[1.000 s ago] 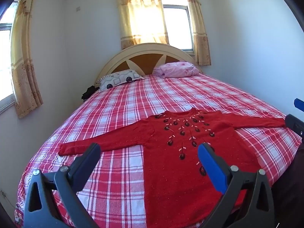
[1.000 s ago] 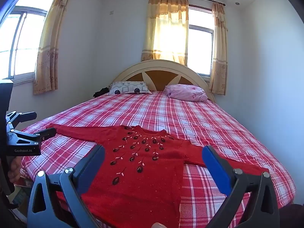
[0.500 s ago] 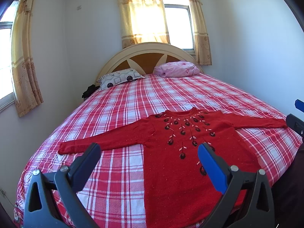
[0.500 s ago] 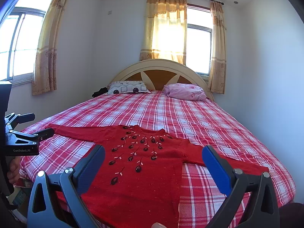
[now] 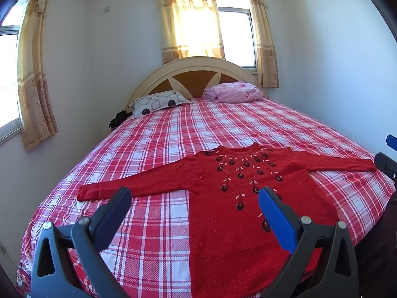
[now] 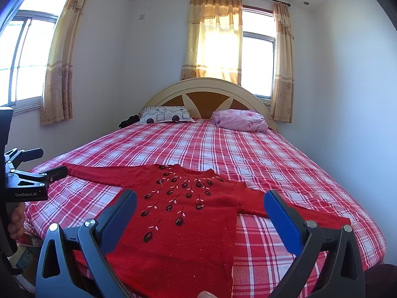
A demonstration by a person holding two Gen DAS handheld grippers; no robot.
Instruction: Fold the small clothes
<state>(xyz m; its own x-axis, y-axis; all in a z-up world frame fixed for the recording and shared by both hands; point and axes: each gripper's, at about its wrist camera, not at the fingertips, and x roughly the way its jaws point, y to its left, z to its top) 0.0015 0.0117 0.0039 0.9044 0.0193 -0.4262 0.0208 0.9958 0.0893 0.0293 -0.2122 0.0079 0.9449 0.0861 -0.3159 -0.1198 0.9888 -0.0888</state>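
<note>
nothing has shifted since the earlier frames: my left gripper (image 5: 193,198) and right gripper (image 6: 199,202) hang with fingers spread wide, holding nothing. the red sweater (image 5: 238,198) lies flat, sleeves outstretched, at 6 o'clock on the plaid bed (image 5: 198,129).

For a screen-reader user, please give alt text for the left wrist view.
A red sweater with dark embroidered flowers lies flat, sleeves spread, on a red plaid bed. The open left gripper hovers above its near side, holding nothing; two pillows rest by the headboard.
</note>
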